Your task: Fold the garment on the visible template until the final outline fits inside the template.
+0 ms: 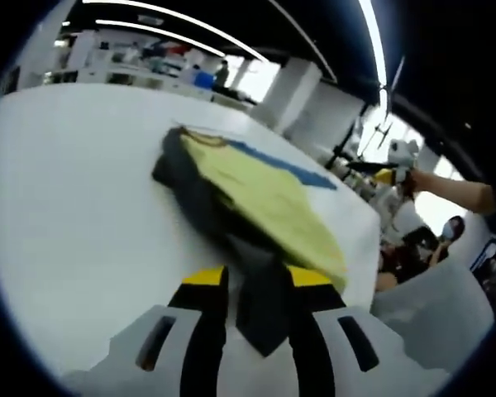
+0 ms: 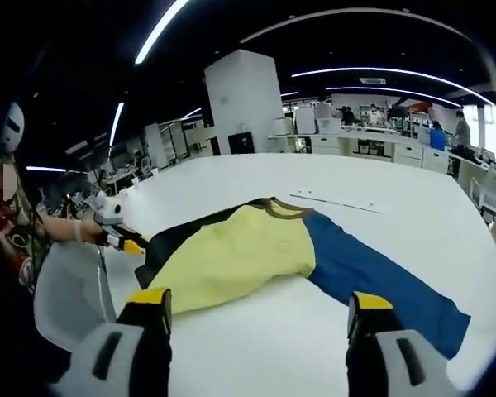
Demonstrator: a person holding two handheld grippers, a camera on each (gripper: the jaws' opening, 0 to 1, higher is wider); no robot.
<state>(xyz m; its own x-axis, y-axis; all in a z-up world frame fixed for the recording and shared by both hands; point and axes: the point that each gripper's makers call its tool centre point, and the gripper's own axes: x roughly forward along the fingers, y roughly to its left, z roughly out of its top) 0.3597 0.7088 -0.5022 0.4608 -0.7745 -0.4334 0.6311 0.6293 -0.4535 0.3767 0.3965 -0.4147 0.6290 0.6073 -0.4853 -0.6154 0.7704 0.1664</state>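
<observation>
From the left gripper view I see my left tool (image 1: 256, 285) clamped on a dark fold of the garment (image 1: 256, 194), the cloth pinched between its yellow-tipped jaws and hanging down between them. The garment lies on the white table (image 1: 74, 215), yellow panel uppermost, dark cloth beneath it and a blue part on its far side. From the right gripper view, my right tool (image 2: 260, 313) hovers above the table just short of the garment, jaws wide apart and holding nothing. There the garment's yellow part sits between the dark edge and the blue sleeve (image 2: 380, 281). The other tool grips the dark edge at the garment's left end.
</observation>
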